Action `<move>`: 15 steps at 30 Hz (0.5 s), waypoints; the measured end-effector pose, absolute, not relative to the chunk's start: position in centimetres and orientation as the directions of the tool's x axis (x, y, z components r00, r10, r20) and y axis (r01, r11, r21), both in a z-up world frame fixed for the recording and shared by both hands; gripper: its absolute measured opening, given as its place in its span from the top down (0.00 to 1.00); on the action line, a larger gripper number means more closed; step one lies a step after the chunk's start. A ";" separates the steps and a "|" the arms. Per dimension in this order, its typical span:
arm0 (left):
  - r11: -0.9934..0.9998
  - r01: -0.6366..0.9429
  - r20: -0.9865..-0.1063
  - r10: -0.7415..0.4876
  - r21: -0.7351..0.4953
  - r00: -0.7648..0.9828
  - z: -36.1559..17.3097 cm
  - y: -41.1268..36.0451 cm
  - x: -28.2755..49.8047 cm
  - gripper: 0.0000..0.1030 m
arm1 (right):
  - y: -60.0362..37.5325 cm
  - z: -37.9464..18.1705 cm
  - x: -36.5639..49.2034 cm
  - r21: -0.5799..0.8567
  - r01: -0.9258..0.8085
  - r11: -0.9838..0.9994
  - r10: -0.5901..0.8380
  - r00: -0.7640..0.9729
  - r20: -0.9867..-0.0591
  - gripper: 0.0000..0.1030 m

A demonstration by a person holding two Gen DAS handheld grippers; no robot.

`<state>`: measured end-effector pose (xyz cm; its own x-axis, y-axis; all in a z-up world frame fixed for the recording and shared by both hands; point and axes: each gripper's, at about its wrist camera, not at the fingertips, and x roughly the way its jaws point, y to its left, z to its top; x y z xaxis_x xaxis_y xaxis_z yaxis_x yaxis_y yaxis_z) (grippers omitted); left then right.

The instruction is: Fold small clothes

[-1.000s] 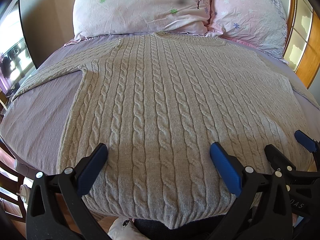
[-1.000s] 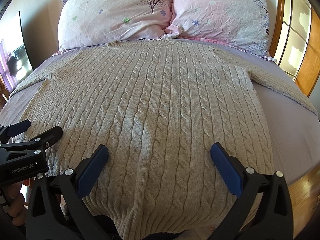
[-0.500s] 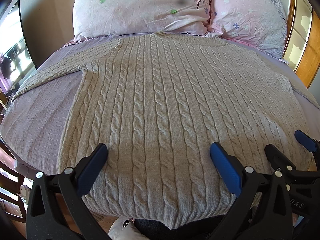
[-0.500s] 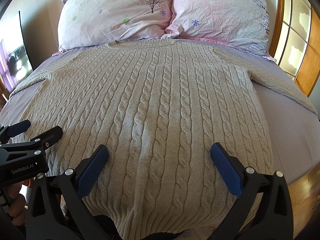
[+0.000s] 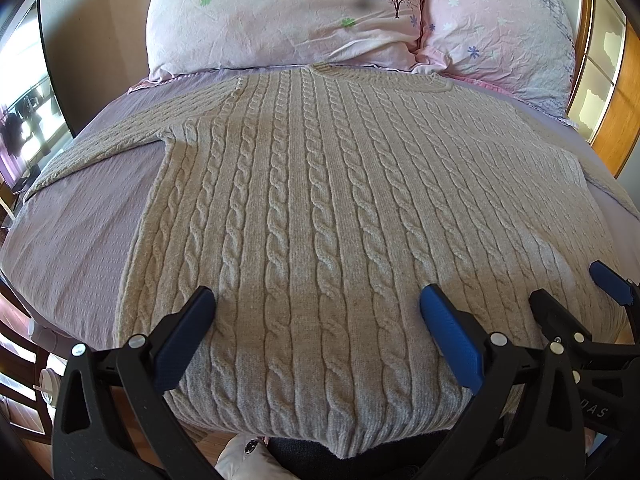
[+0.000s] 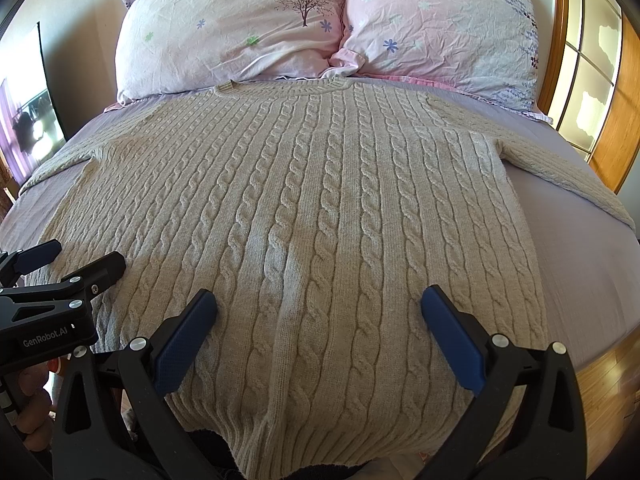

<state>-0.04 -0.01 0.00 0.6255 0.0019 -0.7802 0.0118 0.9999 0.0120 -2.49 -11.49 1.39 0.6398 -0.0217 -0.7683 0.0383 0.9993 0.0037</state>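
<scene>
Hovering with fingers spread wide and holding nothing, the left gripper (image 5: 318, 312) and right gripper (image 6: 320, 312) sit over the hem of the sweater (image 5: 340, 200) lying flat on the bed (image 6: 580, 240), where a shallow pinch could slip off the thick knit and skew the fold.

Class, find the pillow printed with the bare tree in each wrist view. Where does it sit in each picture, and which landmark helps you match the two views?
Left wrist view: the tree-print pillow fills the top centre, its tree near its right edge.
Right wrist view: the tree-print pillow sits top left of centre, its tree at its right side.
Shared landmark: the collar of the cable-knit sweater lies just below the pillow.
</scene>
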 end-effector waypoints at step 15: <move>1.000 0.015 -0.786 0.000 0.013 0.618 0.0 0.0 0.0 0.02 | -11.7 1.3 -2.4 0.006 0.020 1.000 -0.008 0.627 -0.779 0.01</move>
